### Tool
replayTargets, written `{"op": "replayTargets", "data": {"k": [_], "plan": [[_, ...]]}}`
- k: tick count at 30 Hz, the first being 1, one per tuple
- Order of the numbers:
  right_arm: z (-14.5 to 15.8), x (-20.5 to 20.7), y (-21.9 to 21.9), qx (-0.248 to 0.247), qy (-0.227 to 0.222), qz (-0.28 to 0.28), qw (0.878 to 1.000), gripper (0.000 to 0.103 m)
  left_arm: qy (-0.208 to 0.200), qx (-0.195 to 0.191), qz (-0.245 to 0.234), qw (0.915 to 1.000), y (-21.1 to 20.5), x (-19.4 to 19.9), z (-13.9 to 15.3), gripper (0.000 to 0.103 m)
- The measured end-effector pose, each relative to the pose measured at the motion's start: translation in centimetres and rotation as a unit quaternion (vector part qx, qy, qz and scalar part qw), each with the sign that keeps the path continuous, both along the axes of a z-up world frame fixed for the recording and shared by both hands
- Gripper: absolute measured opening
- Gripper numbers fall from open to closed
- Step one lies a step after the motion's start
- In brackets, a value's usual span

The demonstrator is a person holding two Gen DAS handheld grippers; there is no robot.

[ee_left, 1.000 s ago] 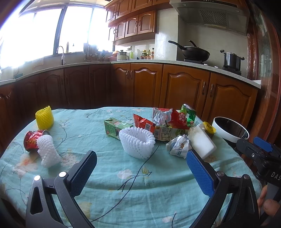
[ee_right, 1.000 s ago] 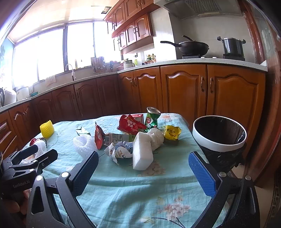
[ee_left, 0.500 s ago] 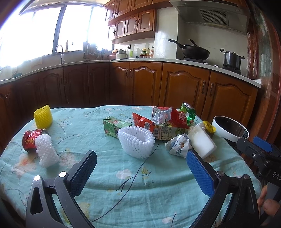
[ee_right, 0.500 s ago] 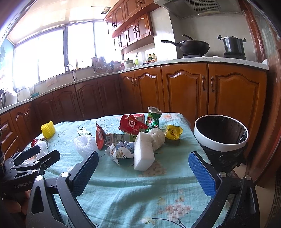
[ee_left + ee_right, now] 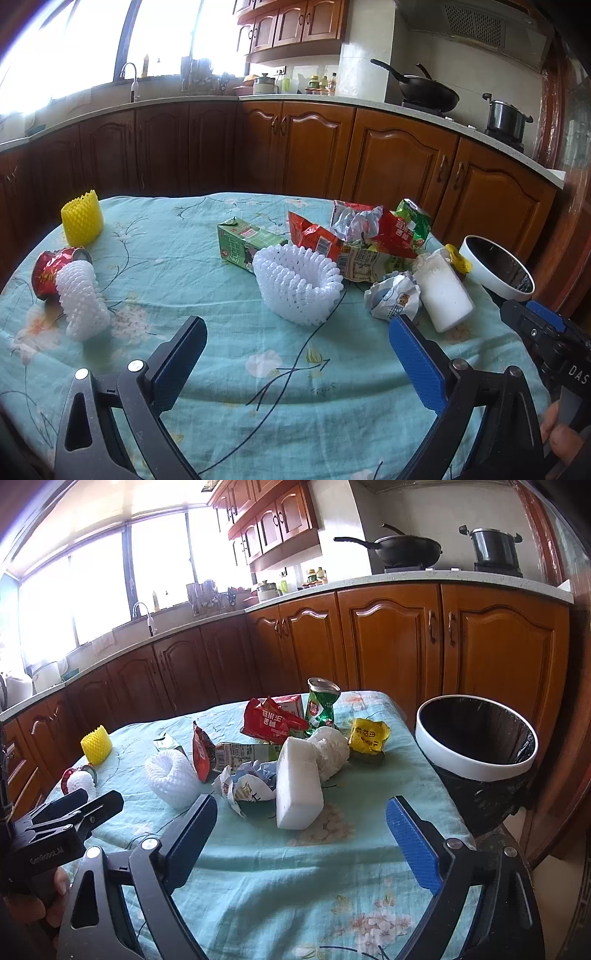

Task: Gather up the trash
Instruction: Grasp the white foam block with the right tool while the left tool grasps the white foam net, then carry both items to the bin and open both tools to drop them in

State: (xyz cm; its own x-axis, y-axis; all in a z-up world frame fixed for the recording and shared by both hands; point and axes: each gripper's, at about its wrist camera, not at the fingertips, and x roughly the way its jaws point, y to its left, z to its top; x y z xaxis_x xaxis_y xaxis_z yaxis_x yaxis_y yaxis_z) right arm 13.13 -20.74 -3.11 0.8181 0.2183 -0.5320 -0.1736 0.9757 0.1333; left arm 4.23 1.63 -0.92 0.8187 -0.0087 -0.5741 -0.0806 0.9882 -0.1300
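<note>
A: Left wrist view first. The left tool (image 5: 295,354) was spread wide, nothing between its fingers, hovering over the table (image 5: 229,376). The white foam net (image 5: 299,284) lay dead ahead, just past the tips, mouth up. The crumpled wrapper (image 5: 393,297) and the white foam block (image 5: 443,291) sat ahead-right, closer to the blue finger. The bin (image 5: 496,269) stood off the table's right edge.

B: Change from a second back?

A: The litter loomed larger, so that tool had come in closer; jaws stayed wide.

B: Right wrist view?

A: The right tool (image 5: 299,825) was released too, empty, and its jaws had just been closing a little with nothing between them. The foam block (image 5: 297,781) lay straight ahead, long axis running away from the tool, near end just past the tips. The wrapper (image 5: 245,786) touched the block's left side. The bin (image 5: 476,734) was ahead-right, beside the table.

B: Which hand was nearer the block?

A: Likely the right; the net suited the left. The view had also crept forward against the earlier frame.
</note>
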Motion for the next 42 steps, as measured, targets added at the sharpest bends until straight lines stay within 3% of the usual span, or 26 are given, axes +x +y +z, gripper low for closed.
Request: {"op": "replayTargets", "data": {"k": [12, 17, 20, 22, 23, 24, 25, 35, 42], "plan": [[-1.7, 4.1, -0.2, 0.015, 0.064, 0.006, 0.998, 0.067, 0.063, -0.051, 0.008, 0.9967, 2.7, 6.8, -1.3, 0.077], [-2.8, 5.7, -0.3, 0.022, 0.088, 0.009, 0.996, 0.063, 0.072, -0.074, 0.013, 0.9946, 4.0, 8.9, -1.7, 0.072], [-3.3, 6.5, -0.3, 0.028, 0.102, 0.014, 0.994, 0.054, 0.076, -0.080, 0.000, 0.9939, 3.8, 10.0, -2.2, 0.056], [-3.8, 6.9, -0.3, 0.034, 0.113, 0.021, 0.993, 0.041, 0.082, -0.082, -0.014, 0.9932, 3.5, 10.4, -2.6, 0.035], [-3.9, 7.0, -0.2, 0.036, 0.116, 0.025, 0.992, 0.031, 0.082, -0.080, -0.018, 0.9933, 3.4, 10.4, -2.7, 0.031], [-3.9, 6.9, -0.1, 0.038, 0.117, 0.029, 0.992, 0.031, 0.080, -0.076, -0.020, 0.9937, 3.2, 10.2, -2.6, 0.019], [-3.8, 6.7, 0.0, 0.036, 0.114, 0.031, 0.992, 0.031, 0.080, -0.075, -0.026, 0.9936, 3.1, 10.1, -2.6, 0.017], [-1.0, 4.2, -0.9, 0.035, 0.075, 0.038, 0.996, 0.029, 0.038, -0.082, -0.062, 0.9939, 1.7, 5.8, 0.5, 0.013], [0.0, 3.4, -3.4, 0.040, 0.062, 0.016, 0.997, 0.029, 0.028, -0.076, -0.114, 0.9902, -1.5, 5.5, 2.1, 0.013]]}}
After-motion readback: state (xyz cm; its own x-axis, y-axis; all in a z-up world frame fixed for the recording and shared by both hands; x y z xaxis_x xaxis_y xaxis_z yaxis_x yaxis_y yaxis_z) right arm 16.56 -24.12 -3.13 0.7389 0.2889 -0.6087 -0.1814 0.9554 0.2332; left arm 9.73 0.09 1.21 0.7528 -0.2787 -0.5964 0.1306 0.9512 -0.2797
